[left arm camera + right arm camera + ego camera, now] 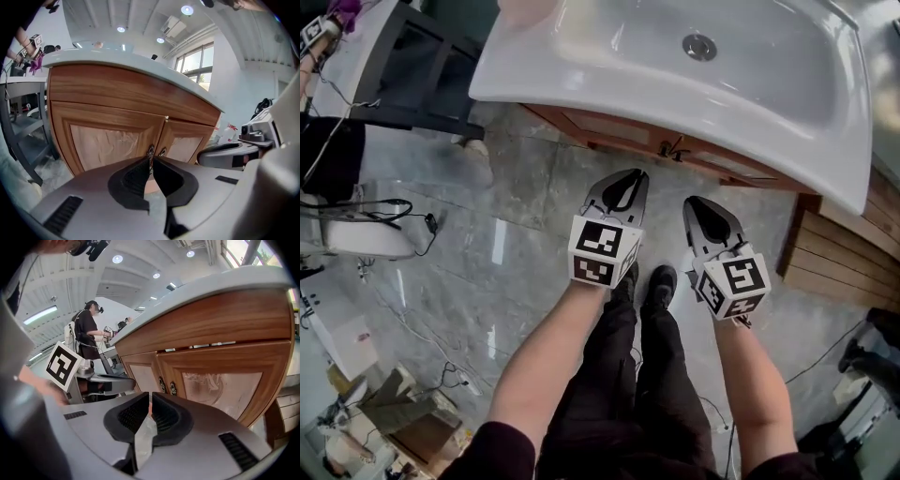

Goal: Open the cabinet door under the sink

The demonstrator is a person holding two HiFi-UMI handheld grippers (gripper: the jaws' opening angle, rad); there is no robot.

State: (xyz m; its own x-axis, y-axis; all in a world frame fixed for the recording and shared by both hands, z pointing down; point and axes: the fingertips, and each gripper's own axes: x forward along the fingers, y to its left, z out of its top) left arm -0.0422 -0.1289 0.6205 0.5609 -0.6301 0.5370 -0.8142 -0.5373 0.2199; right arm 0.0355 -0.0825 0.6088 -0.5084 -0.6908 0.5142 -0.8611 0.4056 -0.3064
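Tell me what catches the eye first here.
The big white sink fills the head view's top, its wooden cabinet below with both doors closed. The left gripper and right gripper, each empty, point at the paired door knobs without touching them.

Left gripper [635, 175] beside right gripper [688, 201], both angled down and empty; left jaws together, right slightly apart.

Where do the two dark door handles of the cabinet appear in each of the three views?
Head view: the door handles are upper centre, just under the sink rim.
Left gripper view: lower centre.
Right gripper view: just below centre.
Shared landmark: the white sink rim over the wooden cabinet.
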